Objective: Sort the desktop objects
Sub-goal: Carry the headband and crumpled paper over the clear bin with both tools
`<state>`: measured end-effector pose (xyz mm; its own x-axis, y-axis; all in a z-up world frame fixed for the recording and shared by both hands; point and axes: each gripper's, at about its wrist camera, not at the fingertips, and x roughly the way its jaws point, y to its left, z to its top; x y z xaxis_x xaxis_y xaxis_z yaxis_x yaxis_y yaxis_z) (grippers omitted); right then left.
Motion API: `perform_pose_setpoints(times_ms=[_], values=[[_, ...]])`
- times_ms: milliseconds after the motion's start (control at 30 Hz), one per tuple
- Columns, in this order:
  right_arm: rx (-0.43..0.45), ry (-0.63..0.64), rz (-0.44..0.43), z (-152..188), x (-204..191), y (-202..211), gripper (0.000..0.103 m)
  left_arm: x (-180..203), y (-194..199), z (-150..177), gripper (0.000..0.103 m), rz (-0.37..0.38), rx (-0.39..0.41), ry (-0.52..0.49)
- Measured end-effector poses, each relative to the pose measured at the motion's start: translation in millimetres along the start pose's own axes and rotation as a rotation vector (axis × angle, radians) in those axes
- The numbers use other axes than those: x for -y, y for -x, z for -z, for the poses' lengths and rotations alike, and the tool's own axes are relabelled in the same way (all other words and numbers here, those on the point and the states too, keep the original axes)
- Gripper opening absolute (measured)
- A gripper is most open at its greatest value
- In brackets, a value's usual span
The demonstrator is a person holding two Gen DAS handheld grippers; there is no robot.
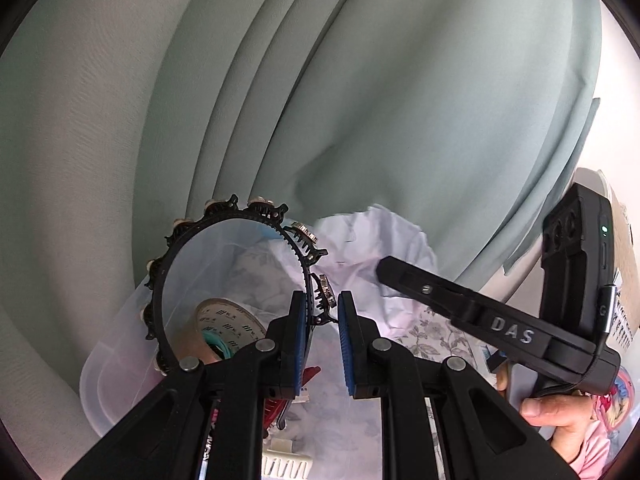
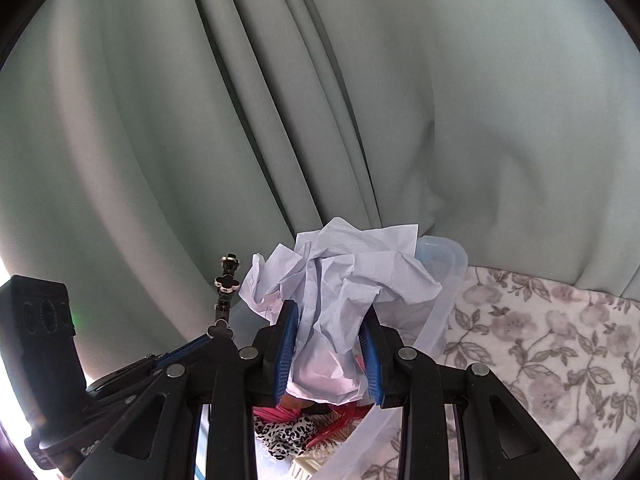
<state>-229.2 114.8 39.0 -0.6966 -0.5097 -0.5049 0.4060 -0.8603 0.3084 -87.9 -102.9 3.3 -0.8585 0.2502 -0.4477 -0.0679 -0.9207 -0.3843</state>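
The left gripper [image 1: 320, 334] is clamped on a black headband [image 1: 236, 216] w/ little gems, held up over a clear bin [image 1: 120, 344]. A tape roll [image 1: 224, 328] lies in the bin. The right gripper [image 2: 330, 354] is squeezed tight on a ball of crumpled paper [image 2: 340, 276], also above the bin, just beside the headband. A hand [image 1: 556, 410] holds the right tool. Behind both hangs a green curtain [image 2: 320, 100]. The table has a flower cloth [image 2: 540, 340].
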Motion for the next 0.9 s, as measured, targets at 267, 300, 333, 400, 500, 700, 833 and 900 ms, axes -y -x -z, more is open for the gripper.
perform_pose_setpoints(times_ms=[267,300,333,400,500,700,833,900], values=[[-0.043,-0.015,0.014,-8,9,-18,0.033,2,-26,7,0.016,0.019,-0.049,-0.003],[-0.048,-0.014,0.016,-8,10,-20,0.033,3,-30,9,0.016,0.021,-0.057,-0.003],[-0.052,-0.014,0.02,-9,10,-21,0.034,3,-34,10,0.016,0.022,-0.065,-0.003],[-0.058,-0.02,0.026,-10,12,-22,0.035,3,-38,12,0.016,0.025,-0.075,-0.003],[-0.066,-0.03,0.032,-12,15,-25,0.035,3,-44,15,0.016,0.028,-0.088,0.002],[-0.075,-0.025,0.036,-18,7,-14,0.035,0,-51,20,0.016,0.036,-0.101,0.025],[-0.076,-0.023,0.048,-13,6,-17,0.035,4,-53,23,0.016,0.034,-0.105,0.018],[-0.079,-0.017,0.052,-15,4,-19,0.036,5,-53,24,0.016,0.034,-0.104,0.019]])
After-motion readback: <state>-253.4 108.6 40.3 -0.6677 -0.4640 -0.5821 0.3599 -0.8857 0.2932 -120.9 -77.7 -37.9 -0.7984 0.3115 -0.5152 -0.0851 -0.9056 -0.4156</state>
